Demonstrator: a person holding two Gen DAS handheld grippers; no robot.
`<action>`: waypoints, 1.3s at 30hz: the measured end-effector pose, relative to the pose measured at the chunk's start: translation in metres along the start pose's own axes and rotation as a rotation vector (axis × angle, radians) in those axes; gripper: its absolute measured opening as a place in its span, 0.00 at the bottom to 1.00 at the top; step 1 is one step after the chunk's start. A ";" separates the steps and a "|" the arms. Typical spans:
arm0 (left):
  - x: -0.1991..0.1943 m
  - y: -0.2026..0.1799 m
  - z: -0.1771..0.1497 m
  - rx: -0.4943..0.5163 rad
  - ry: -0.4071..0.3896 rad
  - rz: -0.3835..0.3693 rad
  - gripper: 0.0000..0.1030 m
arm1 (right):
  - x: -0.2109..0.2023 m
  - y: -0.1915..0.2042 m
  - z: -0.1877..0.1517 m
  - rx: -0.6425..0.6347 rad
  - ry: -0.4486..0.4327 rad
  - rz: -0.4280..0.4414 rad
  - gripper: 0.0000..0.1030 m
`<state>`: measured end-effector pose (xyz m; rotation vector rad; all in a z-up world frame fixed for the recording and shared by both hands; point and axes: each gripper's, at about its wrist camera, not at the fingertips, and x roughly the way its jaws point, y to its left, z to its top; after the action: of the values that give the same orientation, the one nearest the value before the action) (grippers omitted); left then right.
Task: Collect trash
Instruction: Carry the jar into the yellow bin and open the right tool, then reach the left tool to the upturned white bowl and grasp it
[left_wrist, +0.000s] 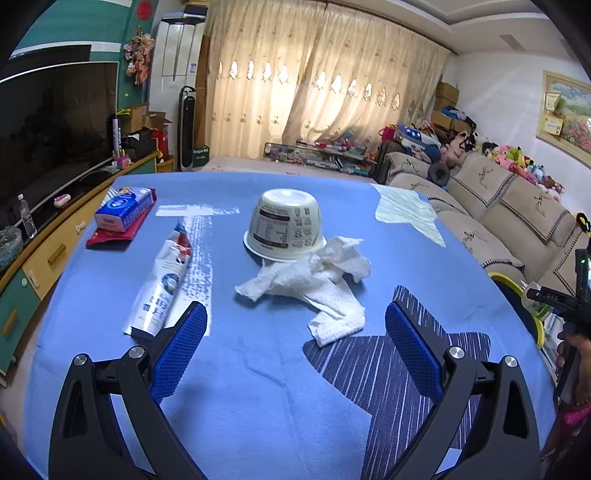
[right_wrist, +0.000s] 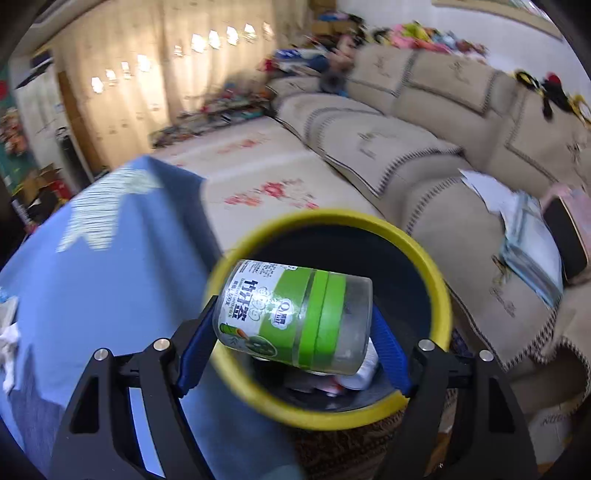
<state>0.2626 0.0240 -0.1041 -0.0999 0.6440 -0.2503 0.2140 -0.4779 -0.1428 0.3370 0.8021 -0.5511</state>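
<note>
Covering the tabletop (left_wrist: 258, 387) is smooth blue cloth. Beyond its right edge stands a round yellow-rimmed bin (right_wrist: 439, 280); above it the right gripper (right_wrist: 295, 325) clamps a clear, green-labelled plastic bottle (right_wrist: 295, 314) sideways. Crumpled white tissue (left_wrist: 314, 280) lies mid-tabletop, ahead of the wide-open, empty left gripper (left_wrist: 295, 325).

Daylight thru curtains (left_wrist: 314, 85); left view sharp, right view motion-blurred; fisheye-warped, dark corners.

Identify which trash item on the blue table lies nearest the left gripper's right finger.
The crumpled white paper towel: its tail ends just short of the left gripper. The upturned cup sits behind it, and the flattened wrapper lies by the other finger.
</note>
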 end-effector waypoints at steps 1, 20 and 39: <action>0.002 -0.001 -0.001 0.003 0.007 0.001 0.93 | 0.005 -0.006 0.001 0.028 0.022 0.020 0.71; 0.039 -0.023 0.019 -0.001 0.146 -0.025 0.93 | -0.010 -0.031 0.016 0.063 -0.011 0.127 0.80; 0.143 -0.020 0.115 -0.051 0.201 0.112 0.93 | 0.011 -0.030 0.006 0.054 0.055 0.203 0.81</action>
<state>0.4382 -0.0313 -0.0920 -0.0882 0.8538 -0.1362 0.2066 -0.5092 -0.1498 0.4791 0.7961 -0.3749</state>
